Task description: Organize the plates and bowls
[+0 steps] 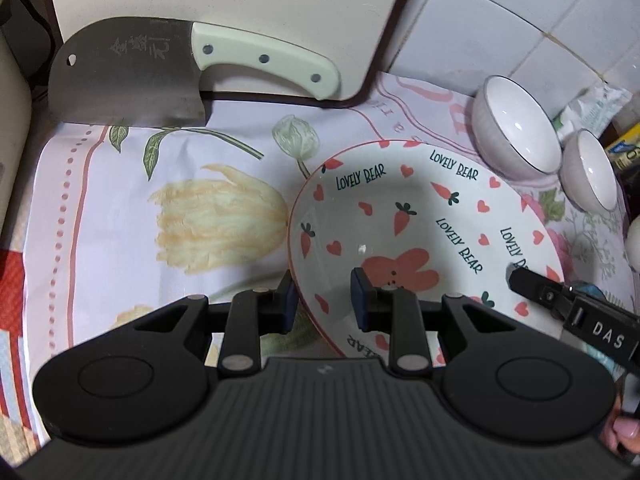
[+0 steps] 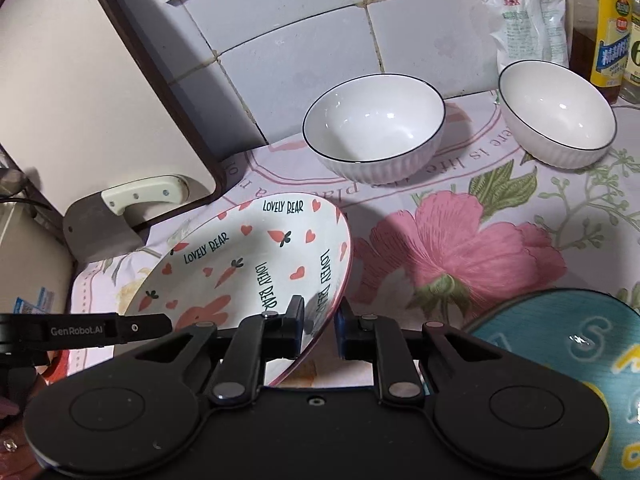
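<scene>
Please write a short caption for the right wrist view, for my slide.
Right claw shut on rim of tilted Lovely Bear plate; two white bowls behind.

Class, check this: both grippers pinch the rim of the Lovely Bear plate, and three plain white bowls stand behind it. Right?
Not quite. Only two white bowls stand behind the Lovely Bear plate, as the right wrist view shows. Both grippers do pinch its rim.

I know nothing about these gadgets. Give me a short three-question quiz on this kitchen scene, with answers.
1. True or false: both tools grip the same dish.
2. How many plain white bowls stand by the tiled wall?
3. What leans against the cutting board: A spoon, B cleaver, C cup?

Key
1. True: left tool and right tool each clamp the rim of the carrot-print plate.
2. Two: white bowl, second bowl.
3. B: cleaver, cutting board.
</scene>
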### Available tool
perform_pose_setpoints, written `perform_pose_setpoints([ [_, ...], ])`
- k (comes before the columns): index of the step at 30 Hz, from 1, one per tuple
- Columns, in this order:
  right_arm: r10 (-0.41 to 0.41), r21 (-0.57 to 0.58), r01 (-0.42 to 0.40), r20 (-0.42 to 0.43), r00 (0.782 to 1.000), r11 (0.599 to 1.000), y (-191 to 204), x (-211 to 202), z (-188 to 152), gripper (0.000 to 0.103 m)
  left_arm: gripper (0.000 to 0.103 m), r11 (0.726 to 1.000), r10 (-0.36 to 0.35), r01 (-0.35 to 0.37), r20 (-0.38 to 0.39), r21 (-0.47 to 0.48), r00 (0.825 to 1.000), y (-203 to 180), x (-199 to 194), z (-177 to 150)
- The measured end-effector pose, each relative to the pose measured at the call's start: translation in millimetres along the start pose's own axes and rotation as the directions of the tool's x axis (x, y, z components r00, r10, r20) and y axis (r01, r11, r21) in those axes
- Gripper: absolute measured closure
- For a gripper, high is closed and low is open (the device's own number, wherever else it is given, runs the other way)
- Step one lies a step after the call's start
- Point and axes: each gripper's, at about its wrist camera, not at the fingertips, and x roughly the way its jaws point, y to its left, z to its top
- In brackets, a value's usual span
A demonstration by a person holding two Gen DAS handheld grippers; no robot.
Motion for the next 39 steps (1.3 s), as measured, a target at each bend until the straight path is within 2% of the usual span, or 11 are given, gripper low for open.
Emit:
perform_pose_setpoints([
  [6, 0.012, -0.012, -0.013, -0.010, 1.000, 1.000, -2.2, -30.0, -4.9, 0.083, 0.077, 0.999, -0.001, 0.000, 0.014, 0.032, 1.000, -16.4, -33.0, -15.0],
  [11, 0.028, -0.018, -0.028, 0.016, 0.999, 0.999, -7.2, -71.1, -8.6, 0.083, 0.077, 0.997, -0.020, 0.017, 0.041, 0.070, 0.999, -36.1, -70.4, -27.8],
  [19, 0.034, -0.014, -0.033, 0.062, 0.998, 0.999, -31.0, -143.9, -20.7, 0.083, 0.077, 0.992, -0.052, 0.045, 0.058, 0.115, 0.997, -81.5, -120.2, -57.7],
  [22, 0.039, -0.013, -0.039, 0.057, 0.998, 0.999, -42.9, -162.3, -29.7, 0.083, 0.077, 0.990, -0.043, 0.033, 0.072, 0.137, 0.996, -99.9, -133.2, -73.8],
  [29, 0.033, -0.021, -0.032, 0.057, 0.998, 0.999, -69.9, -201.8, -55.5, 0.082, 0.077, 0.990, -0.048, 0.038, 0.074, 0.134, 0.996, -134.4, -151.4, -111.7],
  [39, 0.024, -0.024, -0.022, 0.054, 0.998, 0.999, -113.4, -228.7, -78.6, 0.082, 0.077, 0.991, -0.041, 0.030, 0.084, 0.130, 0.996, -175.7, -147.6, -148.4],
])
